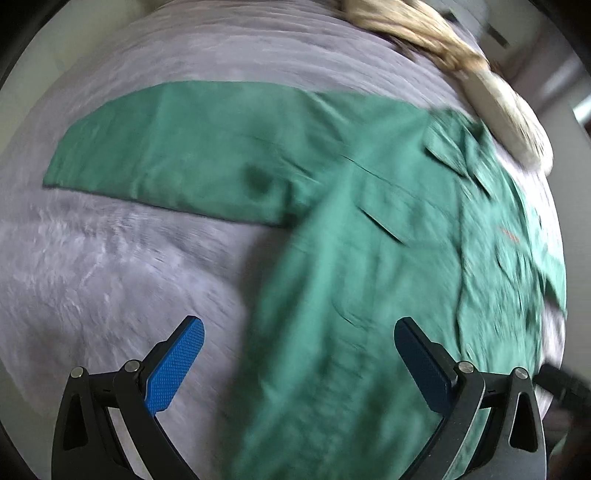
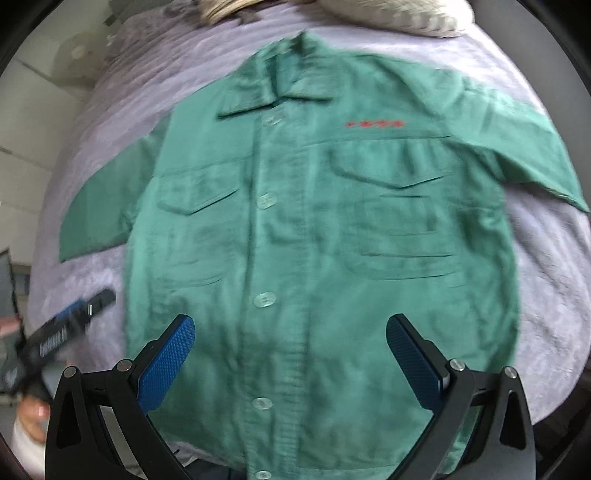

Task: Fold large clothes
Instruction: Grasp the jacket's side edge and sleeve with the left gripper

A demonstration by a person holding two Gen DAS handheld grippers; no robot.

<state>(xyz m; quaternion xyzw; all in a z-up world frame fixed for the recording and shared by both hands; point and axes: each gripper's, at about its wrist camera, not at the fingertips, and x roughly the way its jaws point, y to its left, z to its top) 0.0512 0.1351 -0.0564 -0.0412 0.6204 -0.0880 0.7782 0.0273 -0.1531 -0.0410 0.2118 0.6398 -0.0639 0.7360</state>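
A green button-up shirt (image 2: 317, 236) lies flat and face up on a lilac fuzzy blanket (image 2: 546, 280), collar away from me, both sleeves spread out. It has two chest pockets and red lettering (image 2: 373, 124). My right gripper (image 2: 290, 332) hovers open over the shirt's lower front, nothing between its blue pads. In the left wrist view the shirt (image 1: 369, 266) is seen from its side, one sleeve (image 1: 177, 147) stretching left. My left gripper (image 1: 299, 332) is open above the shirt's side edge and holds nothing. The left gripper (image 2: 70, 325) also shows at the right view's left edge.
A beige fluffy cloth (image 1: 443, 51) lies bunched along the blanket's far edge beyond the collar, and shows in the right view as beige cloth (image 2: 399, 14). A hand (image 2: 31, 417) holds the left tool at the lower left. Bare blanket (image 1: 92, 266) spreads left of the shirt.
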